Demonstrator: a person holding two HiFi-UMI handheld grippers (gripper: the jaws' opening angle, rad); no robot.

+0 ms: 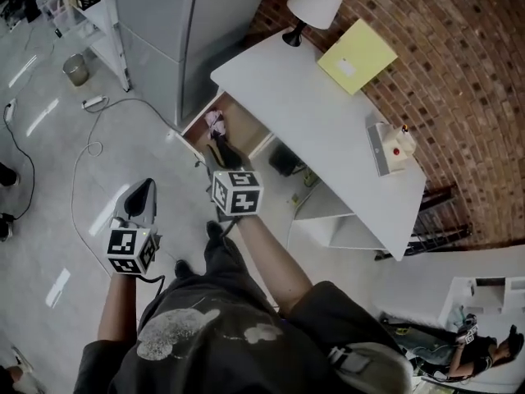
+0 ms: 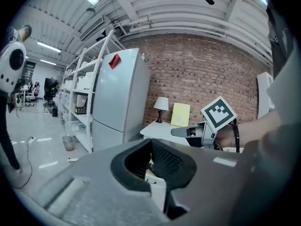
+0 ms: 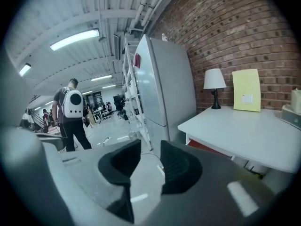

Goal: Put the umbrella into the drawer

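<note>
Under the white desk (image 1: 328,130) a wood-lined drawer (image 1: 242,120) stands pulled out. A small pink bundle (image 1: 215,120), apparently the folded umbrella, lies inside it. My right gripper (image 1: 220,153) points at the drawer from above its front. In the right gripper view its jaws (image 3: 150,145) stand open, with only floor showing in the gap. My left gripper (image 1: 146,185) hovers over the floor, left of the drawer. In the left gripper view its pad tips (image 2: 151,142) meet on nothing, and the right gripper (image 2: 188,132) shows beyond them.
A lamp (image 1: 314,6), a yellow folder (image 1: 357,56) and a small white device (image 1: 390,146) sit on the desk. A grey fridge (image 1: 189,31) stands left of it. A cable (image 1: 82,154) and a bin (image 1: 75,70) lie on the floor. A person with a white backpack (image 3: 73,105) stands far off.
</note>
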